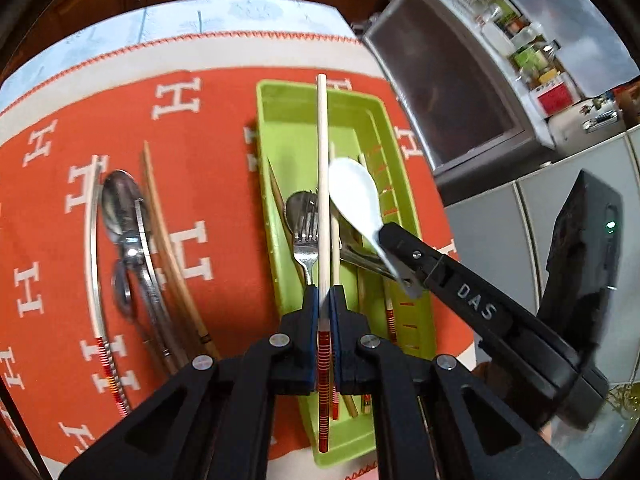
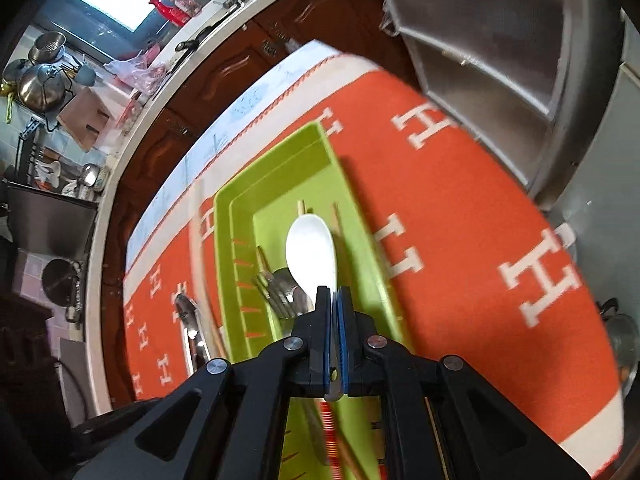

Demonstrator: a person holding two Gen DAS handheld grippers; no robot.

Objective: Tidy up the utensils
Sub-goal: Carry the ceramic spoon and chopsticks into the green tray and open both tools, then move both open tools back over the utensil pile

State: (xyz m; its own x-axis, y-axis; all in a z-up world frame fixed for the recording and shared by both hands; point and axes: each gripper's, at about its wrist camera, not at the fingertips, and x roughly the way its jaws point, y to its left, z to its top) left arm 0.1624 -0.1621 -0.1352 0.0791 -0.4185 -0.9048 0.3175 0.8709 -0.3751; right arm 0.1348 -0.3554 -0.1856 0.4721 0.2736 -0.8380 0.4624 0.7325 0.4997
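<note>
Fingers [image 1: 310, 304] pinch chopstick [image 1: 322, 184]; right fingers [image 2: 322, 308] pinch white spoon [image 2: 311, 254].

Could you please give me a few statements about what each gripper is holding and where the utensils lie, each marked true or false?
1. The left gripper is shut on a chopstick. True.
2. The right gripper holds a metal fork. False: it is shut on a white spoon.
3. The green tray already holds a fork. True.
4. All utensils are in the tray. False: a metal spoon and other chopsticks lie on the orange cloth.
5. The white spoon rests flat on the cloth. False: it is held over the tray.
</note>
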